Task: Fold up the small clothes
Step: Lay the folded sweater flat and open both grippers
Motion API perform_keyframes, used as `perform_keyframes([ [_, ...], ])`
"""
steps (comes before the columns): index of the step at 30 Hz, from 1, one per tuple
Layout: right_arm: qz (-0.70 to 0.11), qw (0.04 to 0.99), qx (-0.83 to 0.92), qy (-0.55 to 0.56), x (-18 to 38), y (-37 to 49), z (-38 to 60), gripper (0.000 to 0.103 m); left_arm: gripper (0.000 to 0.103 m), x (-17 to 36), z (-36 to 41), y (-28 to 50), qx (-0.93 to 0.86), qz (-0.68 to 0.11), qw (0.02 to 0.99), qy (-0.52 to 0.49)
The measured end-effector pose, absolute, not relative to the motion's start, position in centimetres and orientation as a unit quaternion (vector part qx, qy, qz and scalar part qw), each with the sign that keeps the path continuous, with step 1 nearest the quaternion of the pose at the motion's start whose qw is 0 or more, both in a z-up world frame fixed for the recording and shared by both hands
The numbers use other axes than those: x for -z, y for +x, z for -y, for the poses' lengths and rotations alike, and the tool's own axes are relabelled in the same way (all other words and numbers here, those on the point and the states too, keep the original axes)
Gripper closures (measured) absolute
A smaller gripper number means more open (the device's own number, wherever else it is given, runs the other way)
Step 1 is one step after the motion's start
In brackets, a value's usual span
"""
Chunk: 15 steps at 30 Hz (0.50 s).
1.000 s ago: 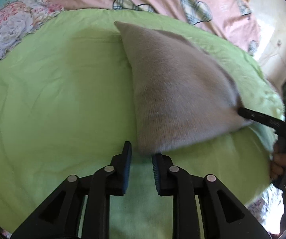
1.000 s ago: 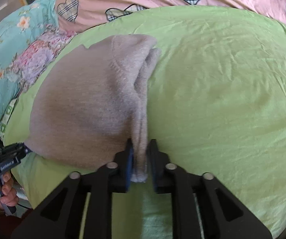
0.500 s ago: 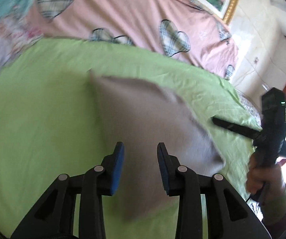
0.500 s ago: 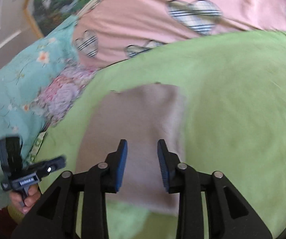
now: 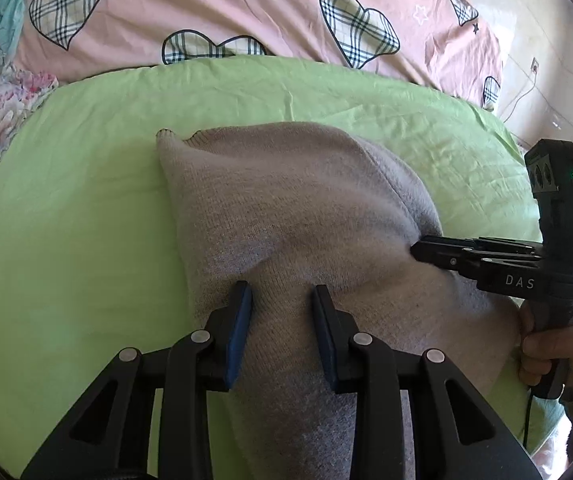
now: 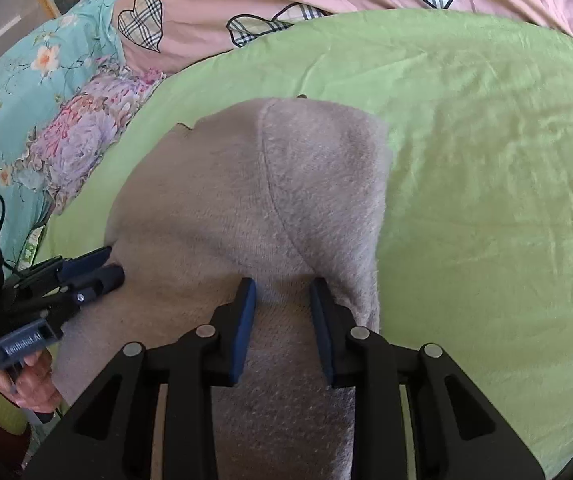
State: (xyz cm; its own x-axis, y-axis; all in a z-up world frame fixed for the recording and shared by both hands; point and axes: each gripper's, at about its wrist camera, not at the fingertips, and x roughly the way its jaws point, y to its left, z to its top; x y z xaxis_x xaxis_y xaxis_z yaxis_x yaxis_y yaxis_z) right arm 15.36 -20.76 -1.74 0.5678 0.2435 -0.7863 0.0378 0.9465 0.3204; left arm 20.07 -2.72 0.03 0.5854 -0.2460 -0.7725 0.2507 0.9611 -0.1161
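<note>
Grey garment [image 5: 298, 216] beneath both parted claws.

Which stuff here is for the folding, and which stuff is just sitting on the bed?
For the folding:
- grey knit garment
- left gripper, jaws open over the garment
- right gripper, jaws open over the garment
- green sheet it lies on

Just lying about:
- pink heart-print quilt
- floral bedding
</note>
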Motion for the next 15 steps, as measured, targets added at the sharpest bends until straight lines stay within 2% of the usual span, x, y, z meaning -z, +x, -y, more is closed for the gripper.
perform_keyframes([
  [10, -0.435, 0.888, -0.045, 0.146, -1.6, 10.6, 19.6, 0.071, 0.074, -3.5, 0.6, 13.3, 0.187, -0.399, 0.897, -0.036],
  [15, -0.441, 0.883, -0.066, 0.144, -1.6, 6.5, 18.6, 0.071, 0.074, -1.8, 1.2, 9.5, 0.198, -0.419, 0.886, -0.009],
])
